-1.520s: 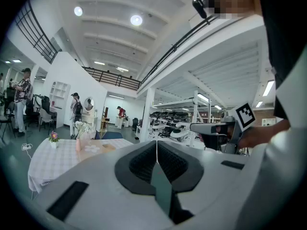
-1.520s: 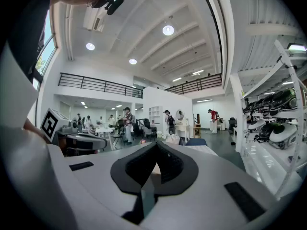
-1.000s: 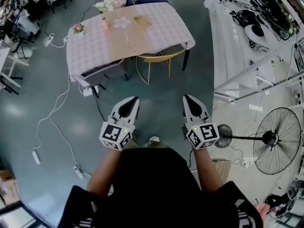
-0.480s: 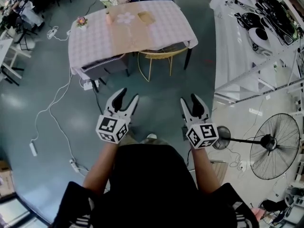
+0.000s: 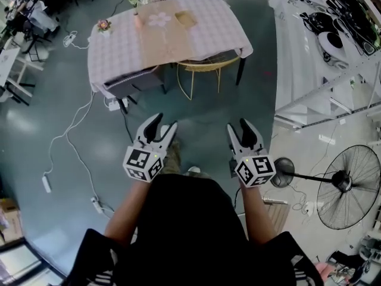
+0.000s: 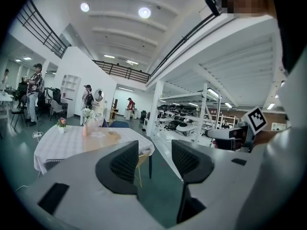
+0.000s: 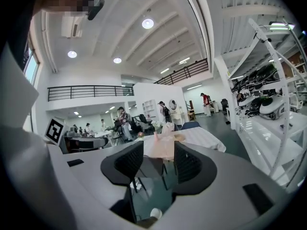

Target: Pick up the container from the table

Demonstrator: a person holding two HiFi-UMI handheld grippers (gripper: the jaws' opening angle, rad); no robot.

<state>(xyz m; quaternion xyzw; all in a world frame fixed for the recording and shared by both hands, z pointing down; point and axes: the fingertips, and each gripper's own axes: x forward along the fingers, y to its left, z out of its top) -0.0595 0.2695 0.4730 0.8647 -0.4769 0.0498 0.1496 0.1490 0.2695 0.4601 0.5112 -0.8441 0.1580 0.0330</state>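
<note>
The container (image 5: 185, 18) is a small tan square box lying on a brown runner on the checked tablecloth of the table (image 5: 113, 52), far ahead across the floor. Both grippers hang in front of my body, well short of the table. My left gripper (image 5: 164, 122) is open with nothing between its jaws, and so is my right gripper (image 5: 238, 126). In the left gripper view the gripper (image 6: 154, 155) points past the table (image 6: 62, 143), where the container (image 6: 114, 135) shows as a tan patch. In the right gripper view the gripper (image 7: 158, 162) frames the table's runner (image 7: 160, 147).
A yellow wire chair (image 5: 199, 76) and a dark chair (image 5: 134, 82) stand at the table's near side. A pink vase (image 5: 138, 21) and a flower pot (image 5: 105, 25) stand on it. A standing fan (image 5: 345, 186) and white shelving (image 5: 321, 40) are on the right. Cables and a power strip (image 5: 46, 183) lie left.
Both grippers went from shut to open within the last second. Both hands sank a little, and the table sits slightly higher in the head view.
</note>
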